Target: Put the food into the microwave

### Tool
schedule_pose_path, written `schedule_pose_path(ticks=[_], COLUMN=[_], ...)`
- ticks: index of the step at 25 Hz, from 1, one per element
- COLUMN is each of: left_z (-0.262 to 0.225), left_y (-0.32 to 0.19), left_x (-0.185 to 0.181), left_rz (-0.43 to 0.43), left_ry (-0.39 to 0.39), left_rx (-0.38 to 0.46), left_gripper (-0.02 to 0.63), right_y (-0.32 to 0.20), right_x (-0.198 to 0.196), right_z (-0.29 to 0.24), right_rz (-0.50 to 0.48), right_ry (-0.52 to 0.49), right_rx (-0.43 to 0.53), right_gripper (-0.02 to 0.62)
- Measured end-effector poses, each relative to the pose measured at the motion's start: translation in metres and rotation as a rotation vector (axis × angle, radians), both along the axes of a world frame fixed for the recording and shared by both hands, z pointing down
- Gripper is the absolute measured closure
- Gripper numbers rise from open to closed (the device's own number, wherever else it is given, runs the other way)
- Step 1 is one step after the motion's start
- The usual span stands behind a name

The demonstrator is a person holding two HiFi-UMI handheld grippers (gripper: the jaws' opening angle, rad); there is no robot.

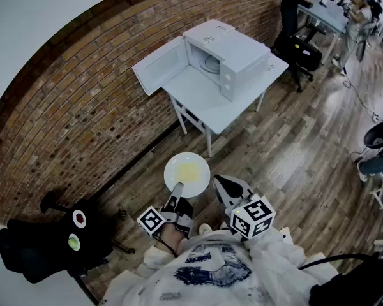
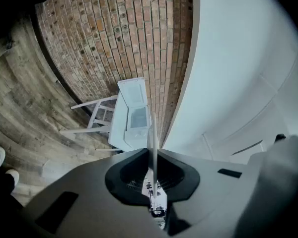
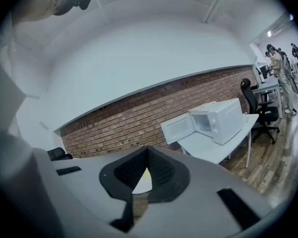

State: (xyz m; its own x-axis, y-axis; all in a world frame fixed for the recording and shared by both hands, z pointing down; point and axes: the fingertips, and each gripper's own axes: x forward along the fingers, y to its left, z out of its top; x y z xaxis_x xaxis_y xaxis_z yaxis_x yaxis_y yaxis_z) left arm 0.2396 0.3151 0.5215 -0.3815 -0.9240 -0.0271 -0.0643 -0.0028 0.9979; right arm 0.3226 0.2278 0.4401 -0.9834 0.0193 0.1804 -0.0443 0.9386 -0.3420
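Left tool (image 1: pixel 177 187): clenched on the near rim of a white plate (image 1: pixel 187 164). In the left gripper view the plate (image 2: pixel 153 133) shows edge-on as a thin line running up between the closed jaws of the tool (image 2: pixel 153 151).

Plate carries a pale yellow patch of food (image 1: pixel 189 173) near its middle. It is held roughly level over the wooden floor (image 1: pixel 293 158), in front of the person.

Right tool (image 1: pixel 219 181): jaws together, nothing between them. It sits just beside the plate's right edge; contact cannot be judged. In the right gripper view the jaw tips of this tool (image 3: pixel 148 148) meet, and a piece of the plate (image 3: pixel 142 182) shows through the gap below them.

Microwave (image 1: pixel 228 55) stands on a small white bench (image 1: pixel 204 104) against the brick wall (image 1: pixel 83 107). Its door (image 1: pixel 158 66) is swung wide to the left, with the cavity open toward the person.

Plate and both tools are well apart from the bench, with bare floor between them. The microwave (image 2: pixel 137 117) lies straight ahead along the left tool's line of sight, and the microwave (image 3: pixel 219 119) lies ahead and to the right in the right tool's view.
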Motion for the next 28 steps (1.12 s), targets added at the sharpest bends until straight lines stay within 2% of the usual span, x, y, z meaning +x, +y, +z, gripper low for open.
schedule_pose_path(ticks=[21,28], left_z=[0.009,0.018], left_y=[-0.044,-0.040], left_x=[0.006,0.010], left_rz=[-0.068,-0.102], left_ry=[0.010,0.023], left_rx=[-0.026,-0.036], left_gripper=[0.581,0.581], right_y=[-0.049,-0.055], right_x=[-0.002,-0.002], right_z=[0.016,0.027], right_rz=[-0.078,-0.107], right_ry=[0.017,0.026], right_rx=[-0.063,-0.088], right_gripper=[0.581,0.581])
